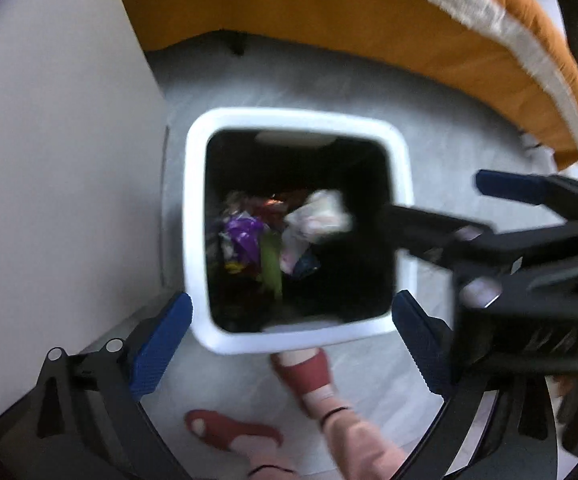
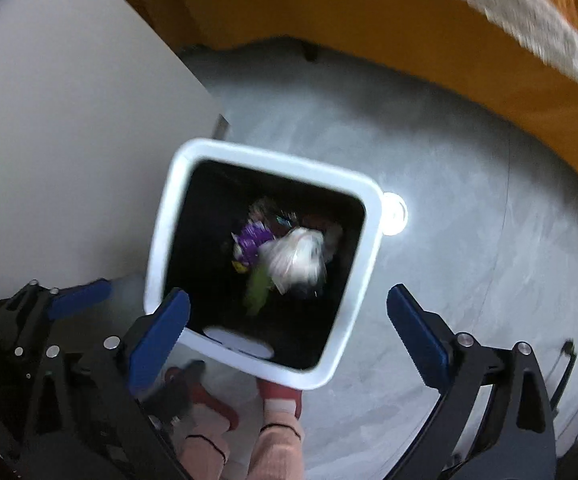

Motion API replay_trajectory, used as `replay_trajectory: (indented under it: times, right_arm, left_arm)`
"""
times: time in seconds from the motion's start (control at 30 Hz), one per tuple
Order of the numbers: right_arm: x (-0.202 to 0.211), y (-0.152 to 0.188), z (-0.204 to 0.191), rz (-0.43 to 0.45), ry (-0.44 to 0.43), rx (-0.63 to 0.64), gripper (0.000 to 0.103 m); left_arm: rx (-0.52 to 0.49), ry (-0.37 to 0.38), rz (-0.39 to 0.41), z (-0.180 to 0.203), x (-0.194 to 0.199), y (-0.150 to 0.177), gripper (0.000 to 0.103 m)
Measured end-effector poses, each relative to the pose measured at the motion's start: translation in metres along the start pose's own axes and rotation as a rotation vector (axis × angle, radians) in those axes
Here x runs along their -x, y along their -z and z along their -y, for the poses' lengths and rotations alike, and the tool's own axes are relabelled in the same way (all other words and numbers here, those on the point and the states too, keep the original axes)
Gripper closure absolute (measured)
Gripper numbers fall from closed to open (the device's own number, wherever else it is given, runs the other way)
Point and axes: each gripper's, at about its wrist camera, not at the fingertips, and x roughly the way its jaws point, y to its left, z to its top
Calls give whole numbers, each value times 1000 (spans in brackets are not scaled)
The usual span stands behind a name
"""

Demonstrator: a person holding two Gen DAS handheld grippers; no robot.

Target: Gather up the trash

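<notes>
A white-rimmed trash bin (image 1: 199,208) with a black inside stands on the grey floor below both grippers. It holds several wrappers, among them a purple one (image 1: 245,234) and a green one (image 1: 271,268). A blurred white crumpled piece of trash (image 1: 319,216) is in the air inside the bin's mouth; it also shows in the right wrist view (image 2: 299,260) over the bin (image 2: 161,248). My left gripper (image 1: 289,342) is open and empty above the bin's near edge. My right gripper (image 2: 289,320) is open and empty; in the left wrist view its fingers (image 1: 429,224) reach over the bin's right rim.
An orange bed cover with a white fringe (image 1: 489,12) curves across the back. A white wall panel (image 1: 57,160) stands at the left. The person's feet in red slippers (image 1: 305,376) are right in front of the bin. Grey floor (image 2: 469,200) lies to the right.
</notes>
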Motion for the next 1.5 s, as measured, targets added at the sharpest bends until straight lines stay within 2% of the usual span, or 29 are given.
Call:
replay_trajectory:
  times: [0.2, 0.37, 0.47, 0.57, 0.73, 0.83, 0.93, 1.07, 1.13, 1.23, 1.37, 1.43, 1.5]
  right_arm:
    - [28, 12, 1, 10, 11, -10, 5]
    - [80, 21, -7, 54, 0, -20, 5]
    - [125, 28, -10, 98, -15, -33, 5]
    - [183, 36, -14, 175, -31, -42, 5]
    - [274, 45, -34, 309, -35, -11, 5]
    - [329, 47, -56, 385, -62, 43, 5]
    - [381, 51, -86, 504, -46, 129, 5]
    - [441, 54, -130, 639, -86, 237, 5]
    - [465, 54, -157, 689, -117, 308, 5]
    - [490, 54, -196, 757, -119, 414, 5]
    - [508, 55, -244, 754, -194, 509, 5]
    - [519, 61, -268, 792, -233, 552, 5]
    - [529, 66, -295, 815, -271, 598, 5]
  left_arm:
    - [4, -26, -3, 10, 30, 11, 5]
    - [43, -11, 59, 19, 96, 19, 5]
    - [54, -10, 119, 28, 148, 22, 5]
    - [69, -3, 190, 38, 201, 23, 5]
    - [51, -63, 315, 54, 297, 33, 5]
    - [52, -78, 381, 57, 345, 45, 5]
    - [79, -100, 482, 55, 399, 61, 5]
    - [152, -176, 618, 37, 469, 90, 5]
    - [197, -228, 661, 21, 493, 103, 5]
    - [275, -327, 710, -8, 522, 123, 5]
    - [386, -412, 780, -48, 557, 152, 5]
    - [448, -448, 810, -66, 577, 170, 5]
    - [519, -516, 842, -83, 598, 191, 5]
